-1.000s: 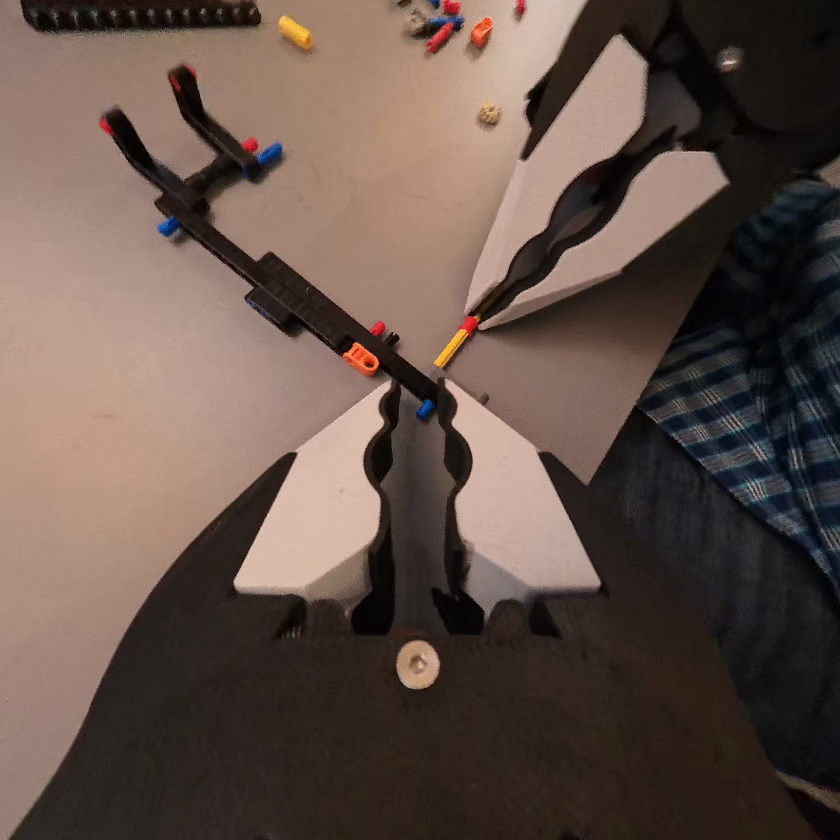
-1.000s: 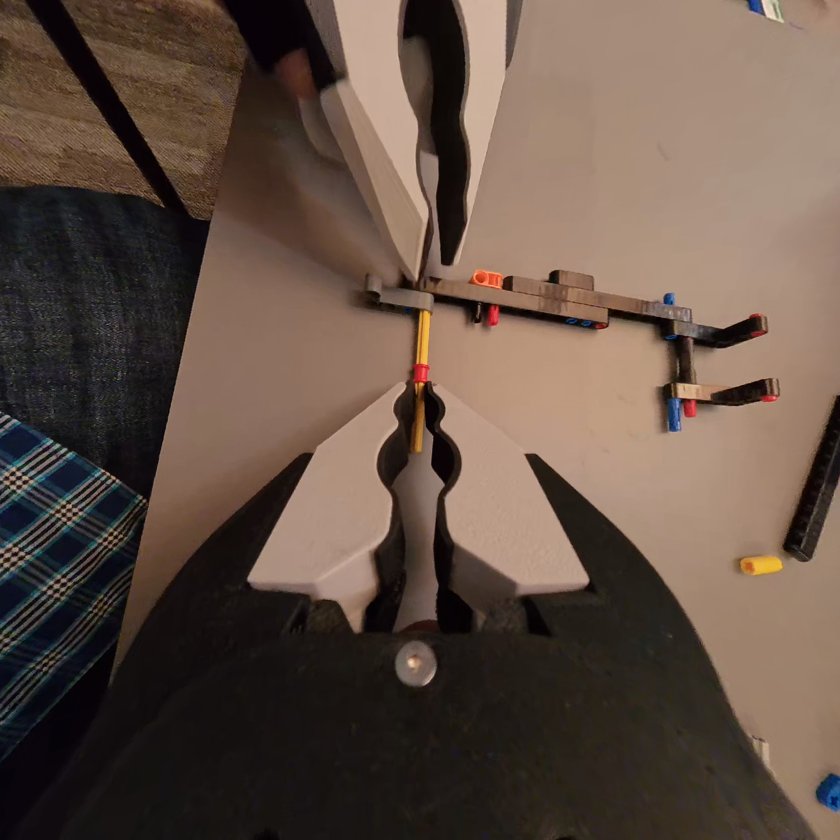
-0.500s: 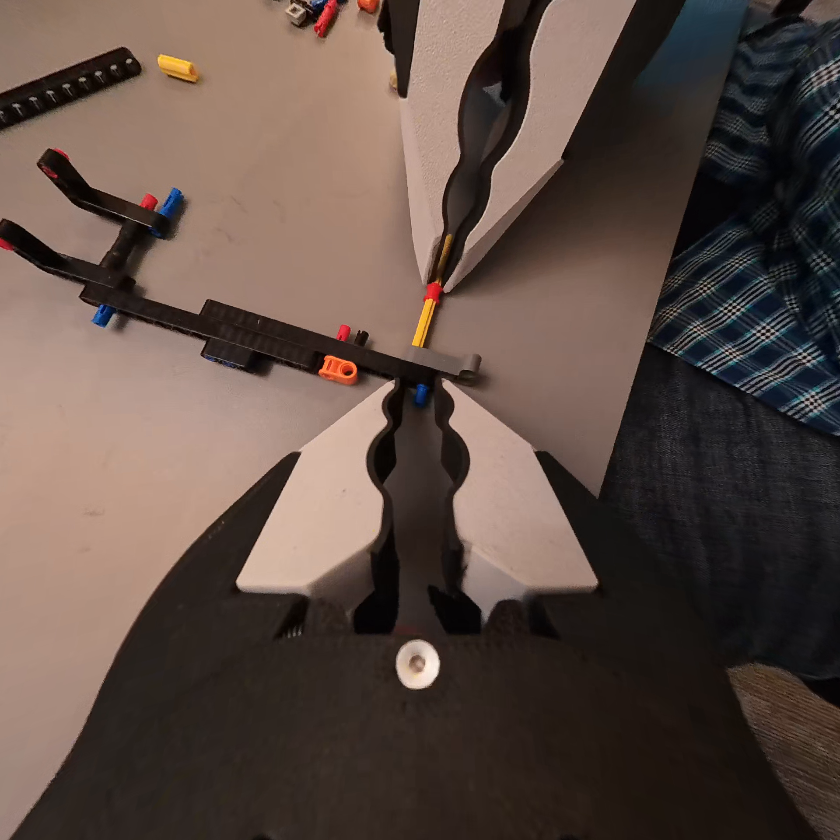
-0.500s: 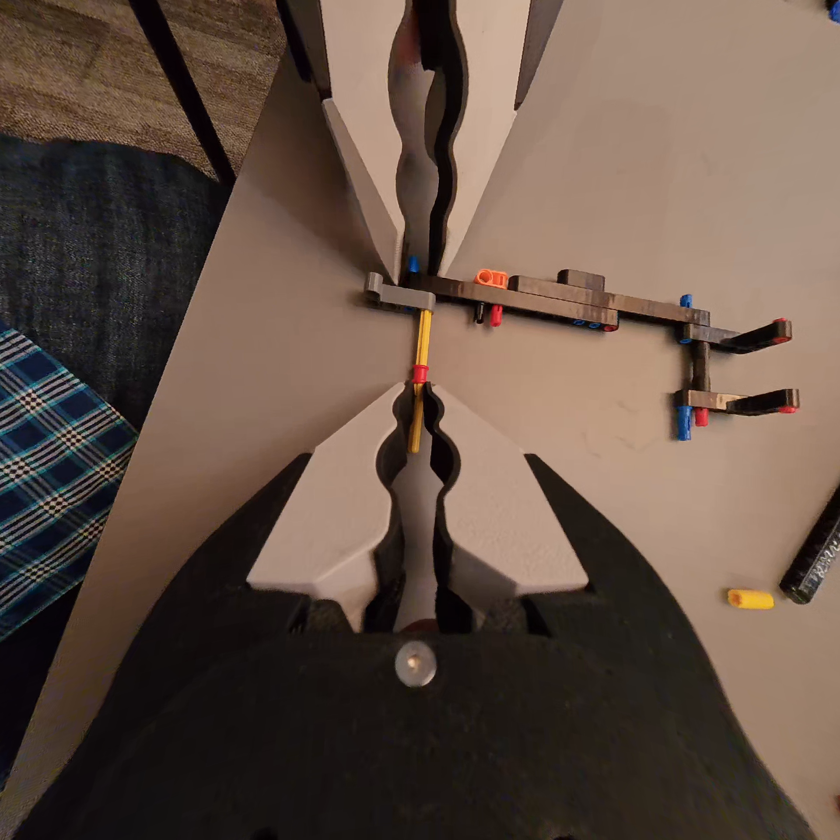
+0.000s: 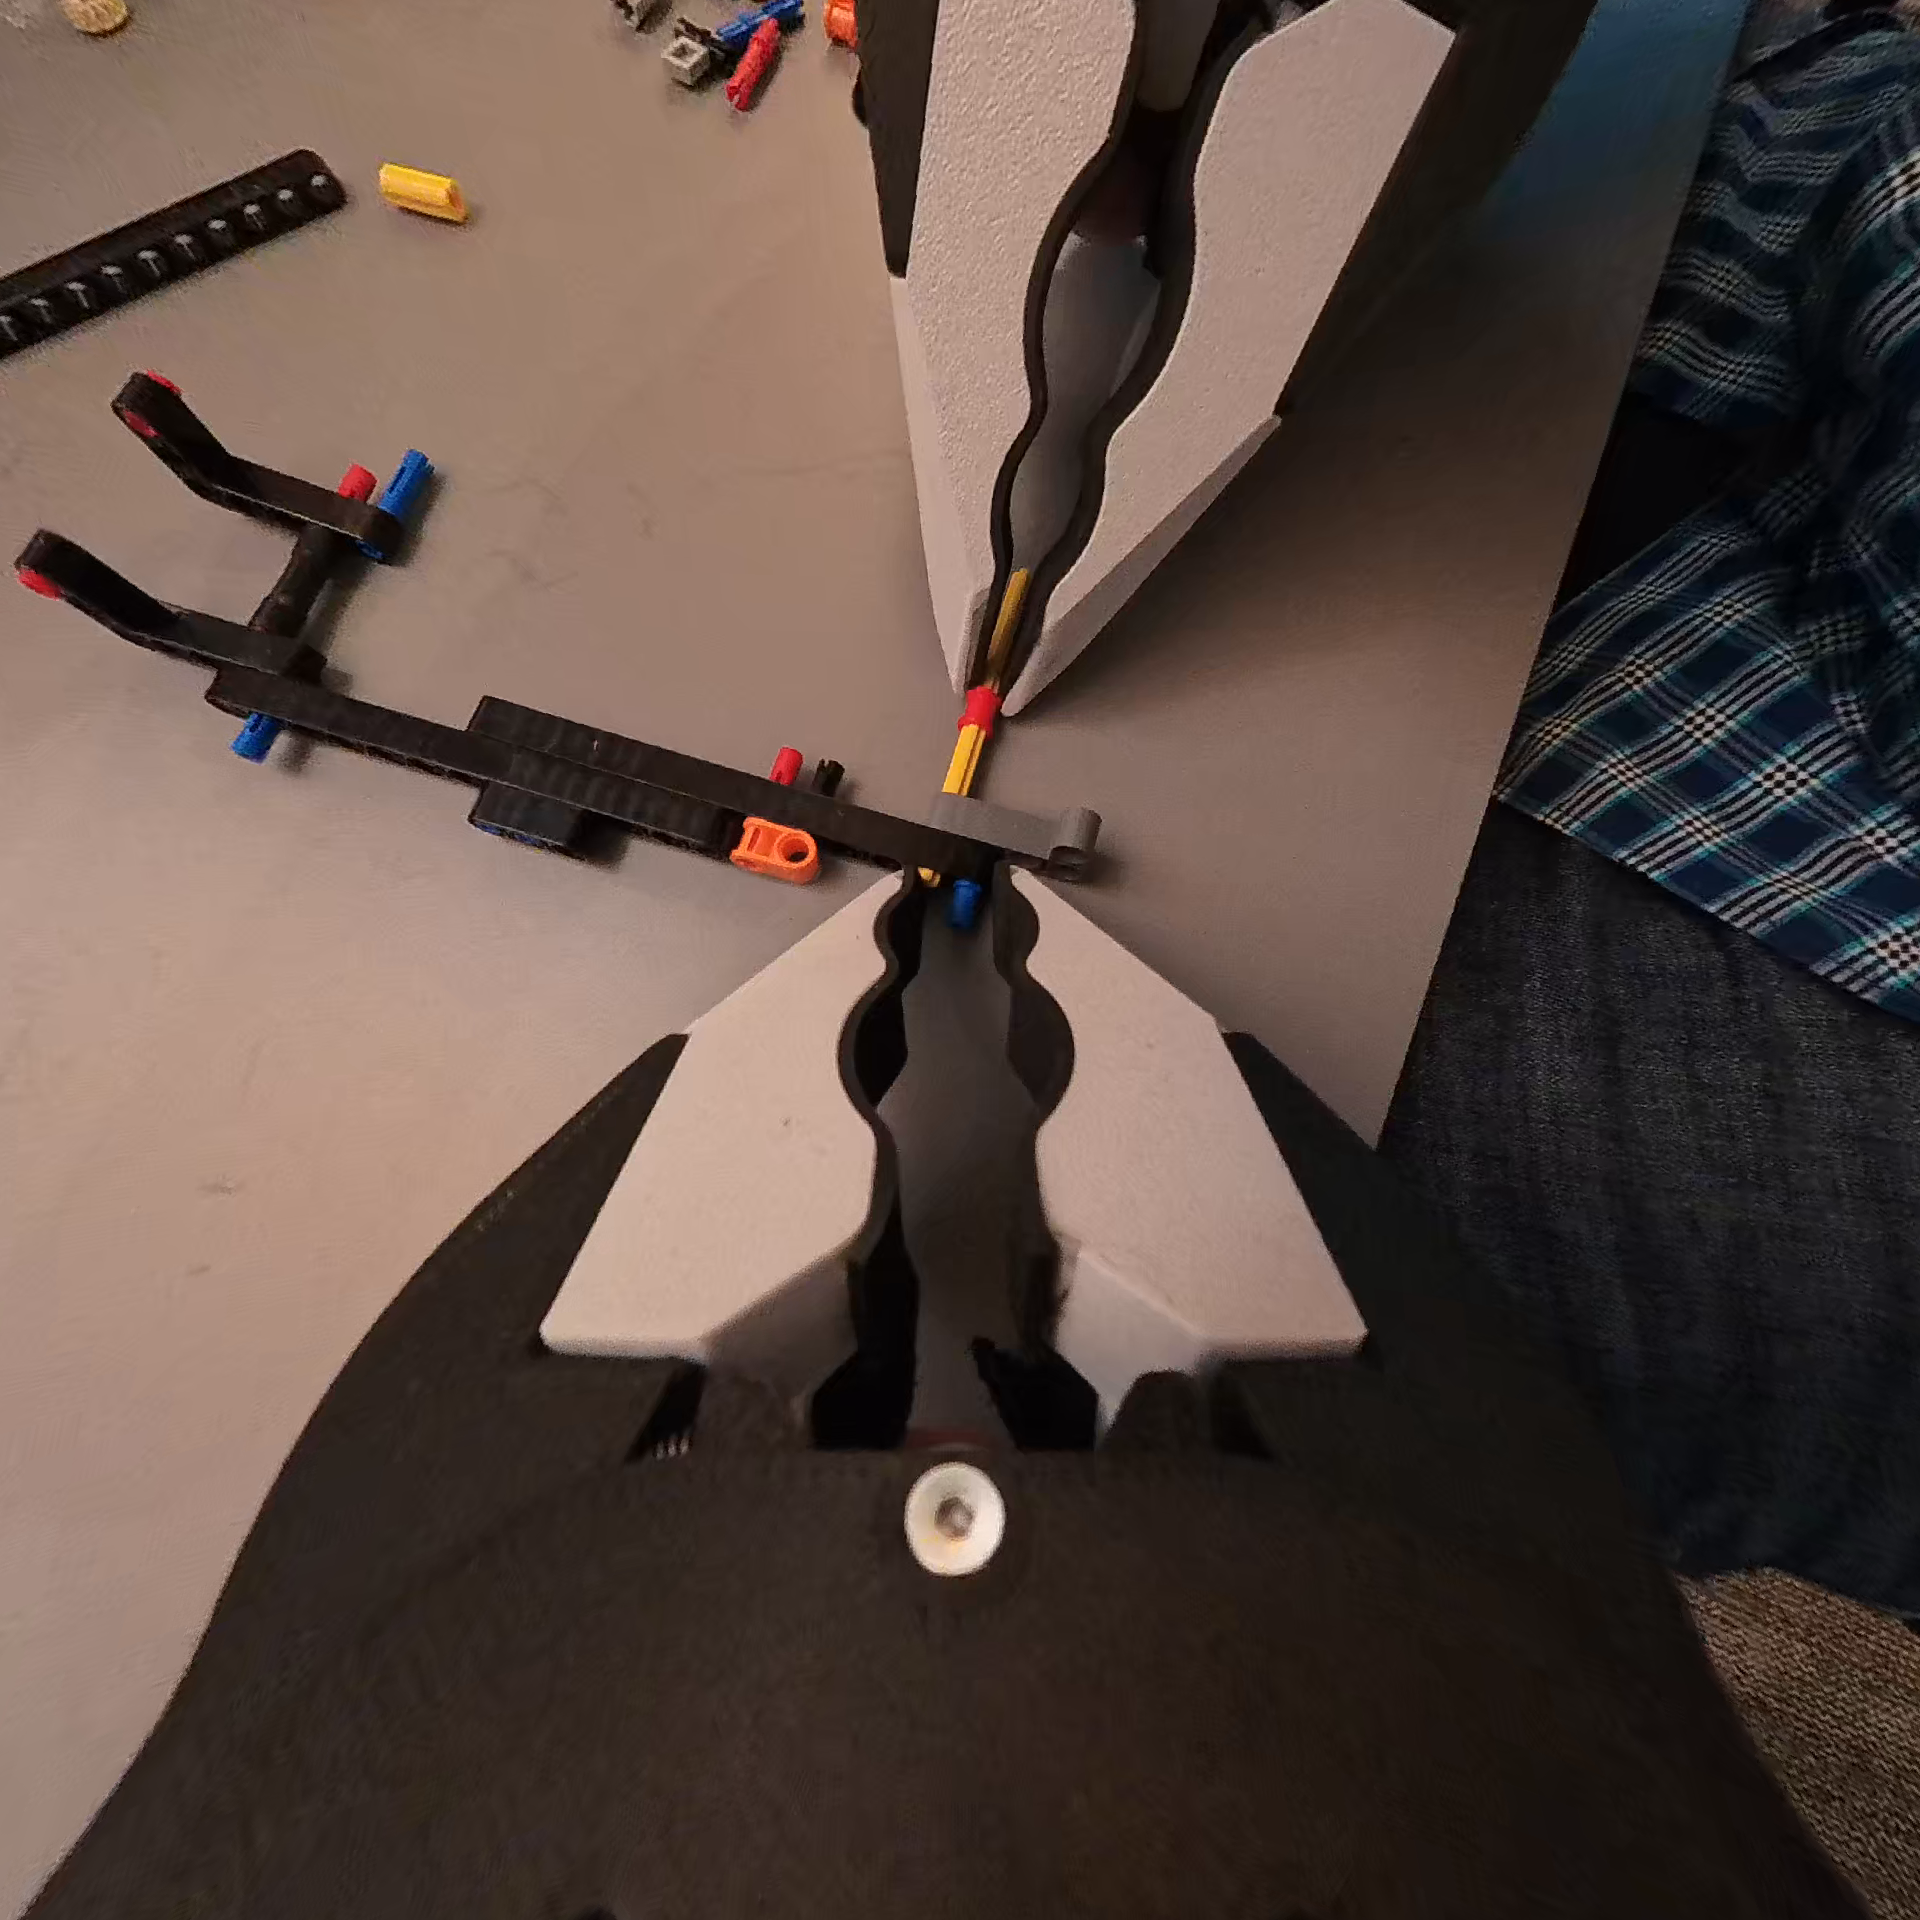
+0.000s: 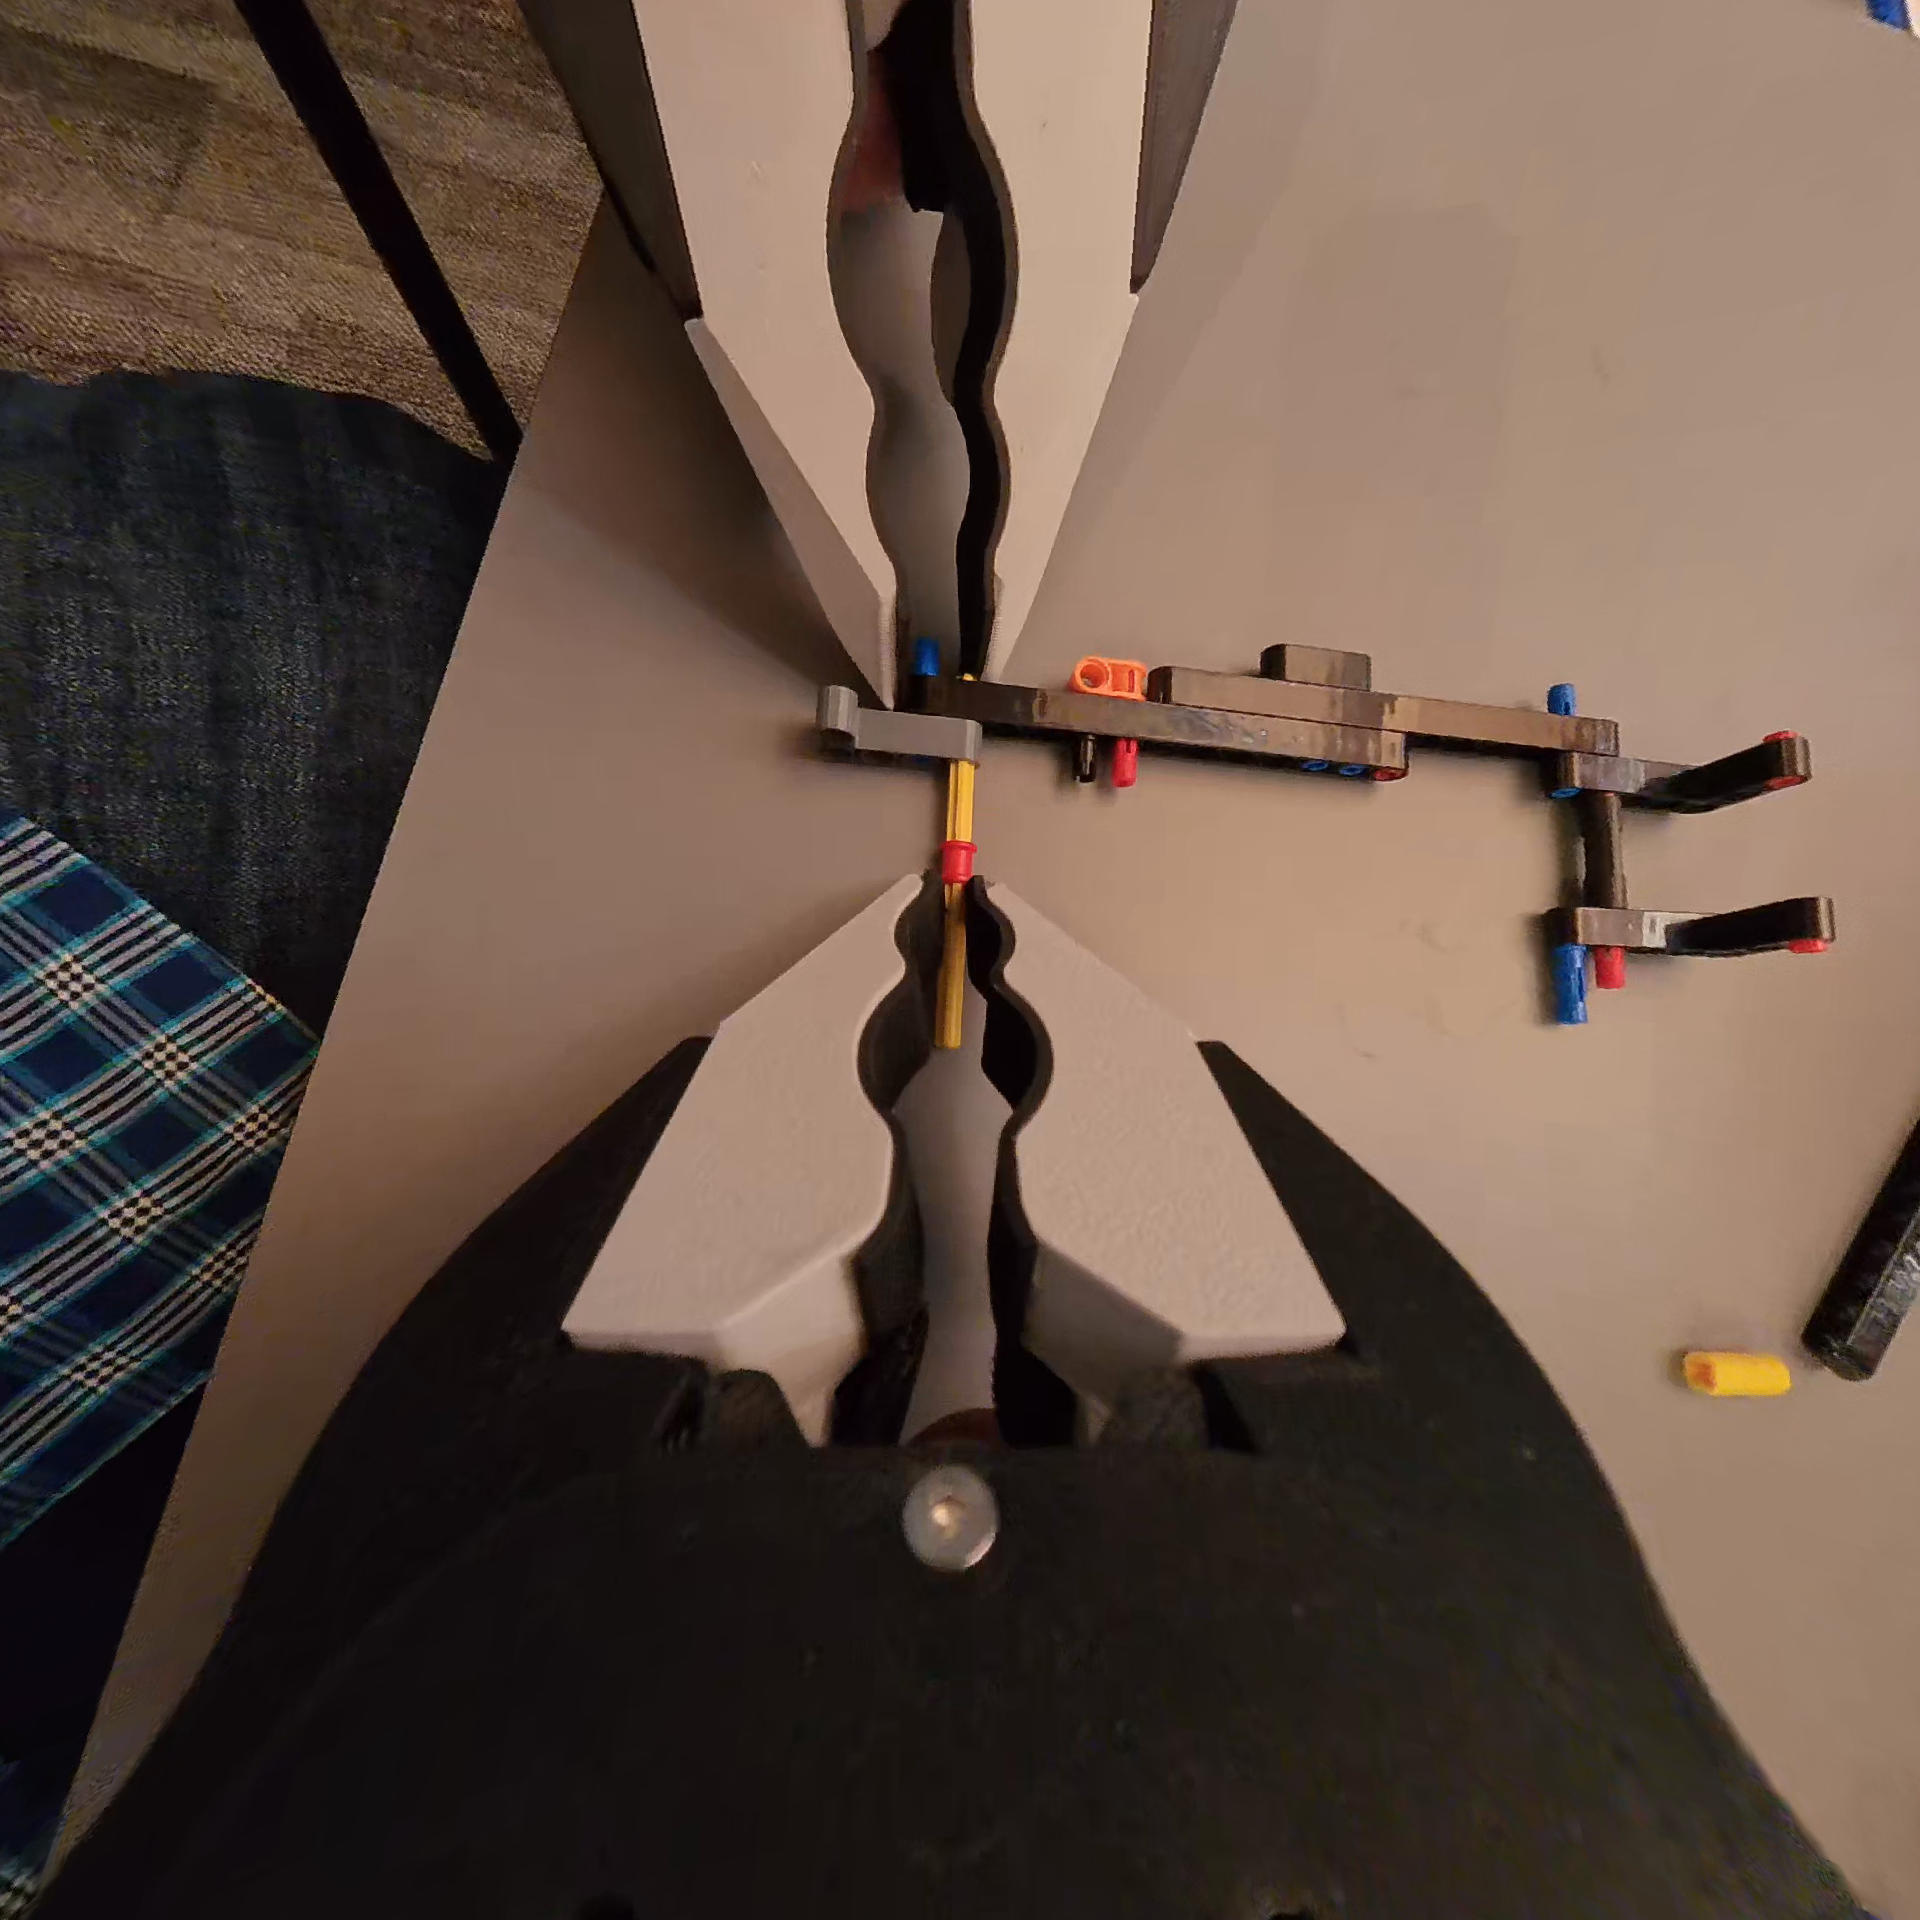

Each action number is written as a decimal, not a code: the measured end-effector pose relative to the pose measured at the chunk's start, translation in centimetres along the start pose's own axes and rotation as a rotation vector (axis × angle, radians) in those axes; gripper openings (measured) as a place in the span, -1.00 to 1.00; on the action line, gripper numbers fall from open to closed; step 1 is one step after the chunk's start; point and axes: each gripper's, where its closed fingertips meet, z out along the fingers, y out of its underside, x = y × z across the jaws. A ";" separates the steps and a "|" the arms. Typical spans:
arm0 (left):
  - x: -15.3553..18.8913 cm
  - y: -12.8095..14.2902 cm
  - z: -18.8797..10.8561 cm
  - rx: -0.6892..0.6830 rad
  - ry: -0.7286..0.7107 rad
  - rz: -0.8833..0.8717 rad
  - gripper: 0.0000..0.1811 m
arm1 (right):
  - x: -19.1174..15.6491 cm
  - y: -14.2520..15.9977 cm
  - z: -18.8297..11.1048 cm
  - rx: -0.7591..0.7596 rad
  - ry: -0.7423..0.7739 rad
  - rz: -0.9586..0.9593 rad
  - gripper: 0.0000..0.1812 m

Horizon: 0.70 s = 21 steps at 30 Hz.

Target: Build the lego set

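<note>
A long black beam assembly (image 5: 582,769) with a forked end, an orange connector and red and blue pins lies on the grey table (image 5: 520,1039). A grey liftarm (image 5: 1013,826) sits at its near end. My left gripper (image 5: 951,883) is shut on the blue pin (image 5: 964,899) at that end. My right gripper (image 6: 951,883) faces it from the other side, shut on a yellow axle (image 6: 951,966) with a red bush (image 6: 956,860). The axle tip is in the grey liftarm (image 6: 904,732). In the right wrist view the assembly (image 6: 1247,717) runs to the right.
A long black beam (image 5: 156,255) and a yellow connector (image 5: 421,192) lie apart at the back left. Several small loose pieces (image 5: 727,42) lie at the far edge. The table edge (image 5: 1455,831) is close on the right, with a person's jeans and plaid shirt (image 5: 1714,727) beyond. Left and right tips are no more than a few centimetres apart.
My left gripper has swung around the assembly's end and now faces the right gripper straight across it. The right gripper still holds the axle in the grey liftarm.
</note>
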 end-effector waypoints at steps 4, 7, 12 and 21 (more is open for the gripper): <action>0.0 -0.2 -0.1 0.012 0.075 -0.076 -0.85 | -0.1 0.1 -0.1 0.002 -0.018 -0.030 -0.99; -0.5 -0.5 -0.3 0.034 0.037 -0.050 -0.72 | -0.2 0.4 -0.3 0.007 -0.036 -0.029 -0.99; -0.2 -0.4 0.4 0.001 0.017 0.006 -0.76 | -0.2 0.3 -0.3 0.000 -0.053 -0.051 -0.99; 0.3 -1.0 1.0 0.000 0.000 0.039 -0.77 | -0.4 -0.2 0.1 -0.002 -0.052 -0.047 -0.99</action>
